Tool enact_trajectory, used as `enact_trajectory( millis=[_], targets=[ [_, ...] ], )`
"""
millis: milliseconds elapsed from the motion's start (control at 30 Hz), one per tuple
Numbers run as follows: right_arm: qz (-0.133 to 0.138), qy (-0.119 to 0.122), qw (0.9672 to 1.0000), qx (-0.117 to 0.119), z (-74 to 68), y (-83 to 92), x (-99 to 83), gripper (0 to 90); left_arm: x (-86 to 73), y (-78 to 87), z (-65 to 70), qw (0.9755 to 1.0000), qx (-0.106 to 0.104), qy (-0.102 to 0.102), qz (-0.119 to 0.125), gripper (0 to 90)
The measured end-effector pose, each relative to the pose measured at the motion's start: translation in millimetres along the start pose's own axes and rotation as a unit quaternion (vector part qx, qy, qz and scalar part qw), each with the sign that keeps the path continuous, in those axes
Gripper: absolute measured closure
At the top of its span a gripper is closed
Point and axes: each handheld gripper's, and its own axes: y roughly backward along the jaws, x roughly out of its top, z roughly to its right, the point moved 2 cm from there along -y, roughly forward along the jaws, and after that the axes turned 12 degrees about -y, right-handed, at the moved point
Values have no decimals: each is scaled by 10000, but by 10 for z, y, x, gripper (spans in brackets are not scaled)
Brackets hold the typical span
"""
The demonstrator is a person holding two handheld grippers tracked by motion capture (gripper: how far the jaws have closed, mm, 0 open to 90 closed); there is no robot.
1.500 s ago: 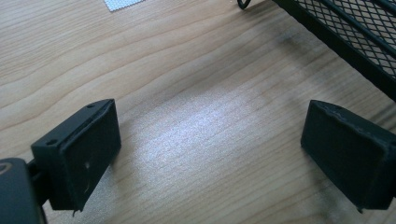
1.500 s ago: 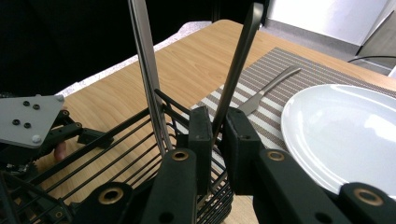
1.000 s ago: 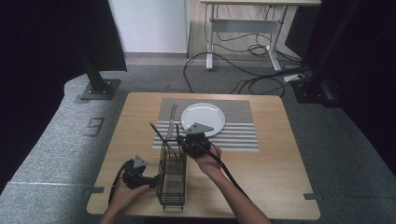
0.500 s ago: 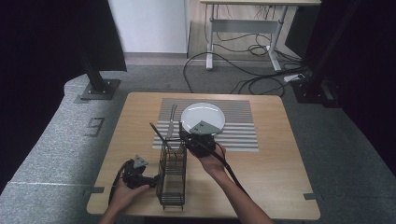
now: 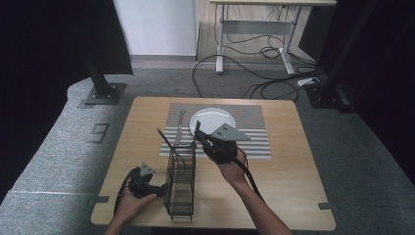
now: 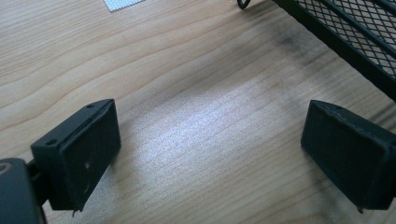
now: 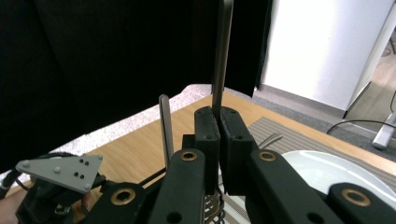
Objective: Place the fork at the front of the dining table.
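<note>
Black wire caddy [image 5: 180, 183] stands on the wooden table [image 5: 293, 191], between the two grippers. The right gripper [image 7: 217, 122], above its far end, has its jaws clamped on an upright utensil handle [image 7: 221, 51]; another handle [image 7: 164, 128] rises beside it. Beyond lie a white plate [image 5: 211, 119] and fork [image 5: 179, 126] on a striped placemat [image 5: 252, 132]. The left gripper [image 6: 210, 154], jaws wide, rests low just beside the caddy.

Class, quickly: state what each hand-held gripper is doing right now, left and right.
Left hand-held gripper: open, jaws wide apart over bare table, holding nothing.
Right hand-held gripper: closed on a thin upright metal utensil handle.
</note>
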Motion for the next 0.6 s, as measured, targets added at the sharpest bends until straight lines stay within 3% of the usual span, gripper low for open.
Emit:
enact_trajectory(
  millis=[233, 600],
  targets=[
    [128, -58, 9999, -74, 69, 163, 124, 866, 0, 0, 0, 10000, 0, 0, 0, 45],
    [218, -236, 9985, -447, 415, 395, 163, 866, 0, 0, 0, 10000, -1, -2, -1, 45]
  ],
)
